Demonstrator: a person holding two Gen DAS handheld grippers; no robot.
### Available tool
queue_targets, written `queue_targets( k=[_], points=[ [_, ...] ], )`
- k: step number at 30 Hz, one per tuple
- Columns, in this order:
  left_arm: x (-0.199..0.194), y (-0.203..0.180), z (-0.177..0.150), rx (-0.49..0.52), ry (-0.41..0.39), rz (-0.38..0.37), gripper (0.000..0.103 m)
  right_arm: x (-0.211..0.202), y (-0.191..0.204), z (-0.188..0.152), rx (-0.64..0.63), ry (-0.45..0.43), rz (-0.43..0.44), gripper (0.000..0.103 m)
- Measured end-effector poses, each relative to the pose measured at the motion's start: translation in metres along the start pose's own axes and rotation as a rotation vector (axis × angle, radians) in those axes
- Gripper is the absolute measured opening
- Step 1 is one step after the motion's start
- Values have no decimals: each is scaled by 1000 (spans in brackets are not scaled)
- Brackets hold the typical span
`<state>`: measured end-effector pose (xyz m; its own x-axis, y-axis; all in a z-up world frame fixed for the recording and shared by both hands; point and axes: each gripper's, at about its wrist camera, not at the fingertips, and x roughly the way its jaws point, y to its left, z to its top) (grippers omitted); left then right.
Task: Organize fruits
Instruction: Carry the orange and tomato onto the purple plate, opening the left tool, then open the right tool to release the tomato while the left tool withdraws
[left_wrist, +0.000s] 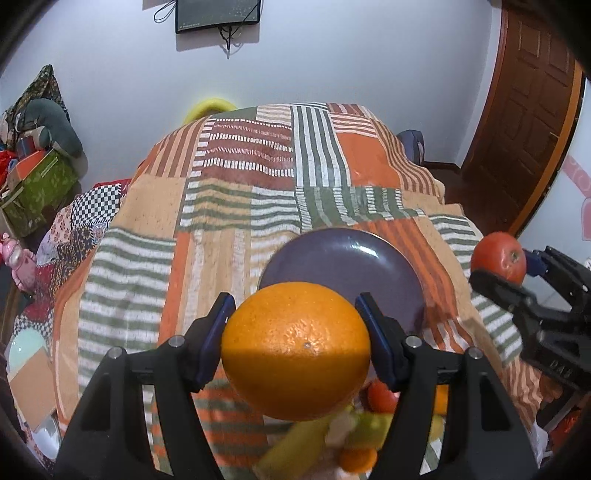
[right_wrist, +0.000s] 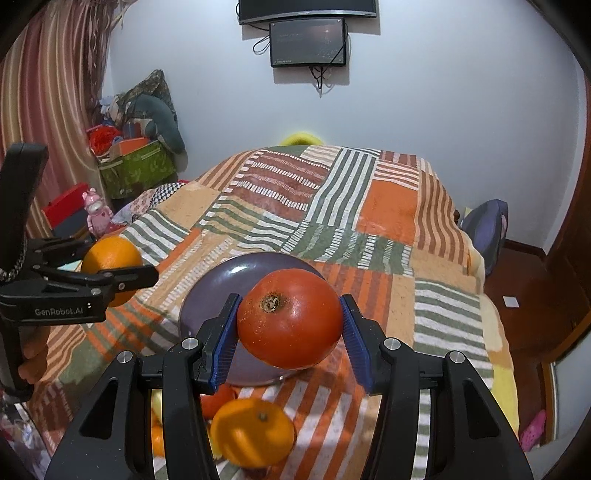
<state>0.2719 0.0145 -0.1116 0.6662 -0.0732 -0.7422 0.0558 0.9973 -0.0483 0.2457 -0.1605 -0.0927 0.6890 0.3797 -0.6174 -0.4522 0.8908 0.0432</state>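
Note:
My left gripper (left_wrist: 295, 321) is shut on a large orange (left_wrist: 295, 350) and holds it above the near rim of a purple plate (left_wrist: 343, 258) on the patchwork bedspread. My right gripper (right_wrist: 288, 325) is shut on a red tomato (right_wrist: 290, 319) and holds it over the same purple plate (right_wrist: 221, 284). The right gripper with its tomato (left_wrist: 498, 256) shows at the right of the left wrist view. The left gripper with its orange (right_wrist: 110, 258) shows at the left of the right wrist view. More fruit lies below the grippers: an orange (right_wrist: 253, 432), a small tomato (left_wrist: 382, 397) and blurred green-yellow fruit (left_wrist: 332, 432).
The patchwork bedspread (right_wrist: 369, 206) covers the bed. A green box (right_wrist: 136, 170) with clutter and a pink toy (right_wrist: 96, 212) stand at the left by the wall. A wooden door (left_wrist: 524, 110) is at the right. A yellow object (right_wrist: 300, 139) lies behind the bed.

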Motion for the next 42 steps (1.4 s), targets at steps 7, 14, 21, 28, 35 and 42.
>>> queue_targets(
  k=[7,14,21,28,35,42],
  points=[
    [33,1,18,20,19,-7,67,35,2,5,-15,43,24,49],
    [71,9,27,-6,94,-47,67,72,-2,2,-4,116,47,49],
    [110,9,25,-2,171,-63,67,102,-10,1,-22,196,52,49],
    [136,8,20,1,228,-71,67,123,-8,-1,-47,251,65,49],
    [140,5,21,28,192,-42,67,132,-9,-4,-47,274,83,49],
    [128,8,32,9,148,-50,75,131,-8,-1,-49,264,77,53]
  ],
)
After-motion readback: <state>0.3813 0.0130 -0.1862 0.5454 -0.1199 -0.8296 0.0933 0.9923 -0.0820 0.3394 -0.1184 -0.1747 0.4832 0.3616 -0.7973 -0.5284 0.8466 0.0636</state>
